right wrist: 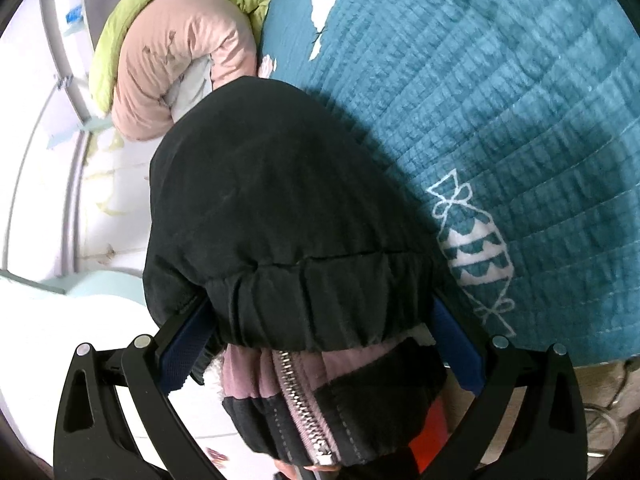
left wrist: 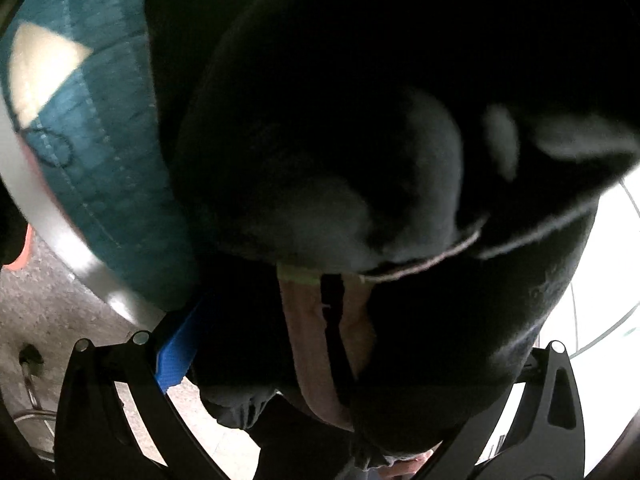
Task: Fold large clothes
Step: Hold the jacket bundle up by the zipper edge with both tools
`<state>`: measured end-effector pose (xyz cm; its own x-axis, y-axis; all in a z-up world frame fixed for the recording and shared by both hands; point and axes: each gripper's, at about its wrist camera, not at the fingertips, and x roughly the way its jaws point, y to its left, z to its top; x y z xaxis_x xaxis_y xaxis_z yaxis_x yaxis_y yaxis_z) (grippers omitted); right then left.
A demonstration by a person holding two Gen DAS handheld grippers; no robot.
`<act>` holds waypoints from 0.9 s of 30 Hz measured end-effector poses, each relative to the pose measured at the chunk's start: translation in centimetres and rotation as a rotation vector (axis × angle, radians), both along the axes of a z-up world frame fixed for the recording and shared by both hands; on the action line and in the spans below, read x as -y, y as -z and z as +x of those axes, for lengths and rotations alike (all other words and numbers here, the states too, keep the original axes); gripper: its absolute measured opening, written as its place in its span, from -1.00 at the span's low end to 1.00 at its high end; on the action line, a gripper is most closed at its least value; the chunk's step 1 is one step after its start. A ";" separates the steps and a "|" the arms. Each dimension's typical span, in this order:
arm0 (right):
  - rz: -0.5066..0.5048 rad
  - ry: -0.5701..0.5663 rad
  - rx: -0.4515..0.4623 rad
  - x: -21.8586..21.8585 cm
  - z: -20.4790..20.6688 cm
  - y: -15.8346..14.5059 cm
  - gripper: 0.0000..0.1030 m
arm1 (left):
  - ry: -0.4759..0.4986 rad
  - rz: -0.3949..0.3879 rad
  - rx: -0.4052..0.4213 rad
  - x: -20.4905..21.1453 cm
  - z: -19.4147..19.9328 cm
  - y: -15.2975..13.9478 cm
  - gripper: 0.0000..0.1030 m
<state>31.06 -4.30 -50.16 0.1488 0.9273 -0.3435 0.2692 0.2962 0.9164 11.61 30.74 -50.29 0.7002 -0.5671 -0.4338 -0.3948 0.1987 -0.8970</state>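
Your right gripper [right wrist: 320,344] squeezes the black jacket [right wrist: 280,208] by its stretchy hem. Your left gripper [left wrist: 320,360] pinches the same jacket too. Beyond lies the blue quilt [right wrist: 500,100], open and flat, then a pink-green blanket [right wrist: 172,60].

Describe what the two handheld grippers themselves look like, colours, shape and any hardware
Both look alike: the left gripper and right gripper have matte black plastic linkage arms with slotted cut-outs and round silver pivot pins. Their fingers carry textured blue pads. No cables, markings or sleeves are visible.
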 end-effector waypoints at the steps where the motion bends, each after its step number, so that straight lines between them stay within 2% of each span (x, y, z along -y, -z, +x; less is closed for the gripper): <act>1: 0.022 0.014 -0.008 0.2 0.0 0.4 0.89 | 0.006 0.003 0.012 0.1 0.2 -0.3 0.81; 4: 0.056 0.022 -0.013 0.6 0.0 0.6 0.85 | 0.034 0.074 0.058 0.4 0.9 -2.5 0.55; 5: 0.044 0.001 0.009 0.7 0.1 0.0 0.82 | 0.043 0.092 0.064 0.4 1.0 -3.0 0.53; 7: 0.029 -0.020 0.041 1.0 0.2 -1.2 0.61 | 0.063 0.128 0.080 0.3 1.3 -4.3 0.47; 13: -0.057 -0.056 0.187 1.5 0.0 -6.0 0.27 | 0.103 0.213 0.143 1.0 2.5 -8.2 0.45; 17: -0.099 -0.071 0.269 1.1 -0.1 -8.8 0.14 | 0.117 0.280 0.181 2.0 3.1 -10.8 0.45; 22: -0.128 -0.080 0.332 1.3 -0.3 -10.6 0.02 | 0.135 0.330 0.221 3.2 4.0 -13.5 0.45; 24: -0.140 -0.081 0.363 1.6 -0.4 -11.6 0.00 | 0.134 0.326 0.237 3.5 3.5 -13.7 0.45; 27: -0.144 -0.072 0.400 1.8 -0.2 -13.1 -0.03 | 0.136 0.329 0.256 4.3 3.0 -12.0 0.45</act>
<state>30.81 -6.09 -37.07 0.2327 0.8871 -0.3986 -0.1250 0.4337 0.8924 14.64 26.40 -38.27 0.7370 -0.5228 -0.4285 -0.1179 0.5248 -0.8430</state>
